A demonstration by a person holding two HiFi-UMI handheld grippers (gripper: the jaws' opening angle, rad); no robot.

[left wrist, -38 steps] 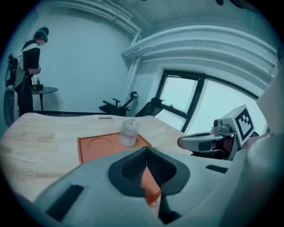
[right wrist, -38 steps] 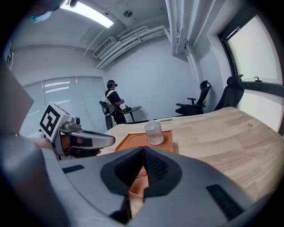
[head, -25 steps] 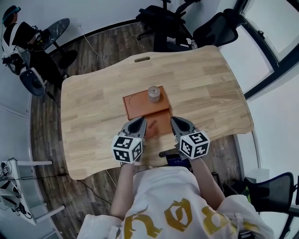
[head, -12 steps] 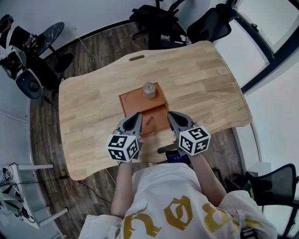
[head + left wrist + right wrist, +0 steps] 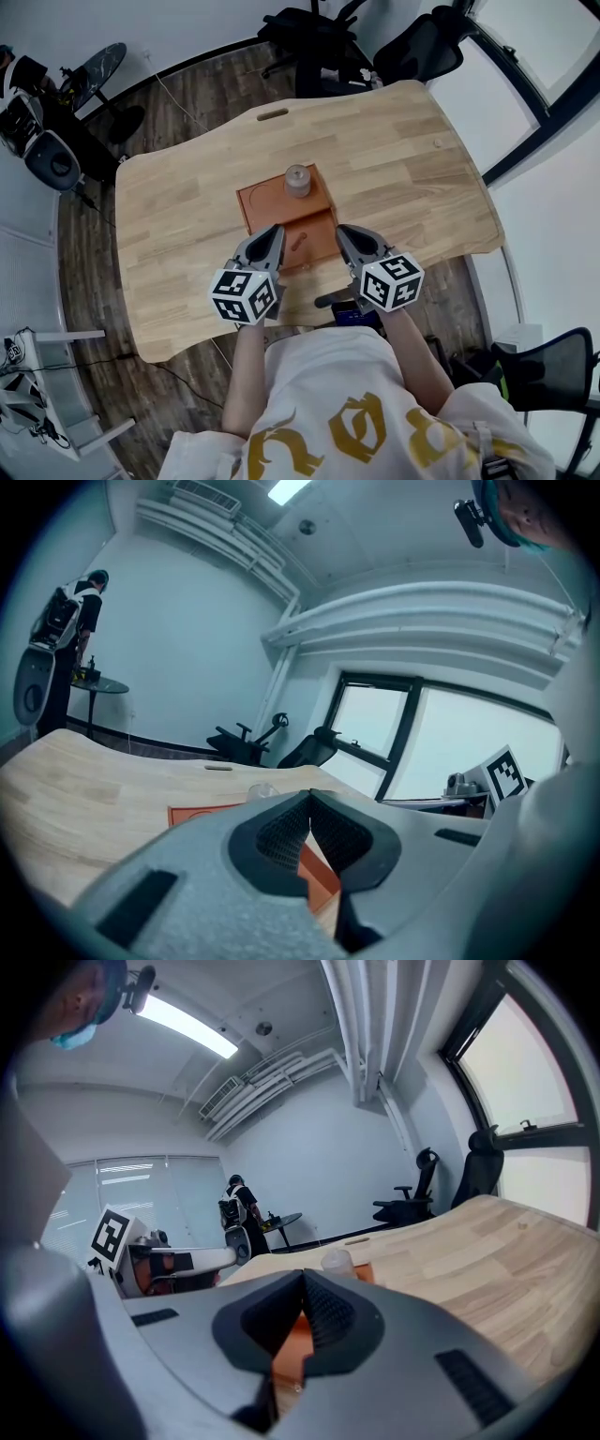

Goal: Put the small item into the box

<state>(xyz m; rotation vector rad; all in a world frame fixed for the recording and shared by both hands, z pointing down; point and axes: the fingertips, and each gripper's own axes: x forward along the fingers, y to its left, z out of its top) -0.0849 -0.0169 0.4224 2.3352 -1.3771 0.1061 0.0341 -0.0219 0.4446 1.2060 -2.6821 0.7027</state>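
Note:
An orange-brown flat box (image 5: 272, 202) lies open in the middle of the wooden table (image 5: 403, 159). Its far half carries a small clear round jar (image 5: 297, 180). A small brown item (image 5: 298, 241) lies in the near half. My left gripper (image 5: 273, 233) hovers shut at the box's near left corner, nothing in it. At the near right corner my right gripper (image 5: 344, 232) is shut and empty too. In the left gripper view the pads meet at the left gripper (image 5: 309, 805), with the box (image 5: 202, 813) and jar (image 5: 264, 789) beyond. The right gripper (image 5: 302, 1283) likewise frames the jar (image 5: 337, 1260).
Black office chairs (image 5: 323, 42) stand past the table's far edge. A person (image 5: 70, 630) stands by equipment at the far left of the room. A slot (image 5: 273, 114) is cut in the table near its far edge. My body is close against the near edge.
The head view has shifted a little, so the table sits slightly higher in it. Both grippers stay shut at the box's near edge, the left one a touch further left.

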